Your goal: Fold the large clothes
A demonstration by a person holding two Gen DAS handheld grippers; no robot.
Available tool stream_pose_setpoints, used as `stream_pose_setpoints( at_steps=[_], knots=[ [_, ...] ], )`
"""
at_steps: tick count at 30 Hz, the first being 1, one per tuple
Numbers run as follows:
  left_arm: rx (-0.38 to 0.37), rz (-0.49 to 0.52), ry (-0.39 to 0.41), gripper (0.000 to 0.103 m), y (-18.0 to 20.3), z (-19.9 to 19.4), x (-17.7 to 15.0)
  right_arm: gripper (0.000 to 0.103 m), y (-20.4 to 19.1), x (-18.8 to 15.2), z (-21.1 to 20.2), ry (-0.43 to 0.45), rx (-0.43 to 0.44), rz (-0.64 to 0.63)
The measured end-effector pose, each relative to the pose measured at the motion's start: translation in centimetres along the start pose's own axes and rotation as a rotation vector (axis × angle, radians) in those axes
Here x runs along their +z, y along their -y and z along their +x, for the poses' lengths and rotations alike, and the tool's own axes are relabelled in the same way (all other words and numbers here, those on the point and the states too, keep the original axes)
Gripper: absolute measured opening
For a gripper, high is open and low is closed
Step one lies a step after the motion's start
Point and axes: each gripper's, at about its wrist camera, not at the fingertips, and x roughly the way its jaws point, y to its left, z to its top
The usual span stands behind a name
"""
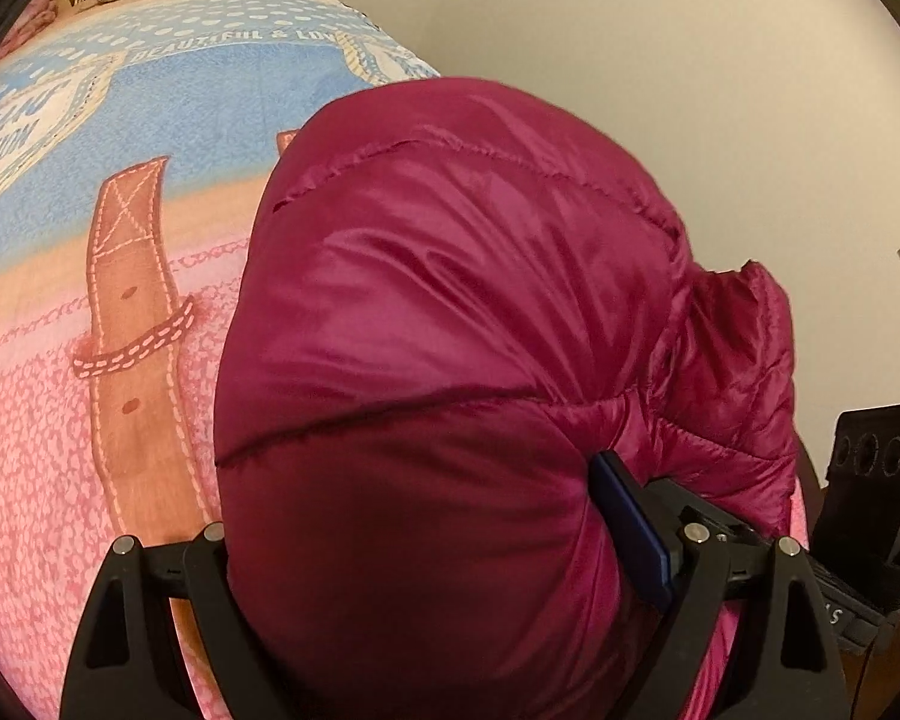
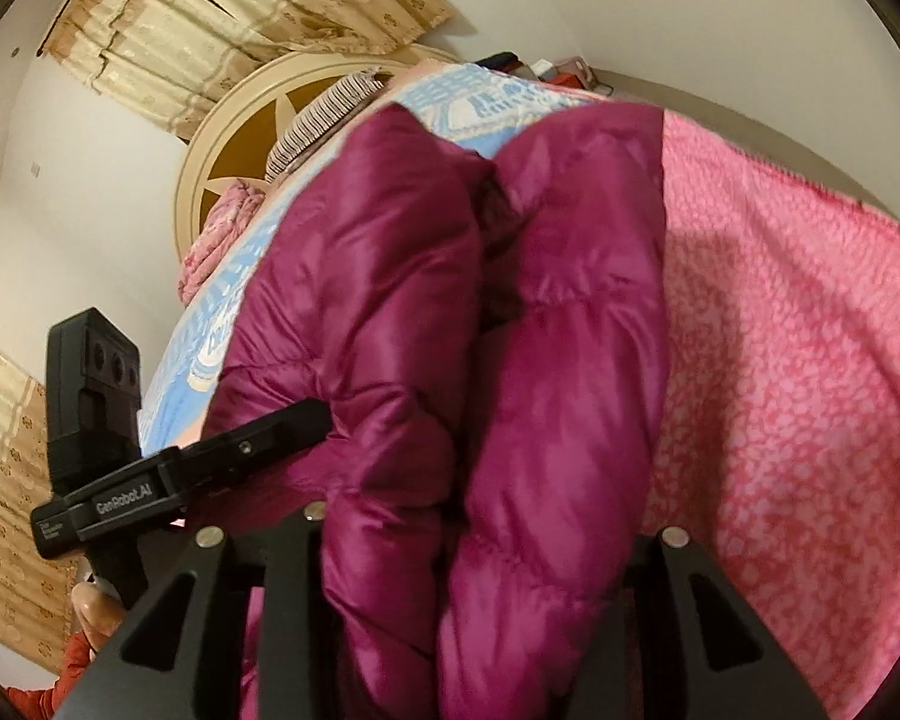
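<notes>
Closest to the left wrist camera, the left gripper (image 1: 450, 576) stands with its jaws spread wide around a thick, puffed fold of a magenta quilted down jacket (image 1: 450, 312); the padding fills the whole gap, and the blue pad (image 1: 630, 531) on the one visible finger presses into the shiny fabric, so the tool looks clamped on the bulk. The other fingertip is buried under the cloth. In the right wrist view the right gripper (image 2: 480, 570) has its jaws partly closed, with two rolled bulges of the same jacket (image 2: 510, 360) bunched between its black arms; the fingertips themselves are hidden, so the grip here is probably firm, though I cannot see the pads touch. The jacket lies on a bed covered by a fleece blanket (image 1: 48, 450), pink in the near part and blue farther away, printed with a brown belt strap (image 1: 132, 324). The left tool also shows in the right view, at the jacket's edge (image 2: 306, 420), with a hand (image 2: 96, 618) in a red sleeve beneath it. Beyond the bed stand a cream headboard (image 2: 240, 120), a striped pillow (image 2: 318, 120) and pale patterned curtains (image 2: 210, 18).
</notes>
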Motion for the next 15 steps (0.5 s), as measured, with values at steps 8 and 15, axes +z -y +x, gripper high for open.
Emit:
stream_pose_setpoints(
  at_steps=[8, 15],
  knots=[
    [0.03, 0.07, 0.029, 0.093, -0.1, 0.1, -0.6, 0.062, -1.8, -0.8, -1.6, 0.02, -0.107, -0.022],
    [0.107, 0.078, 0.039, 0.1, 0.6, 0.2, -0.8, 0.041, -4.0, -2.5, -10.9, 0.225, -0.176, -0.057]
  ],
)
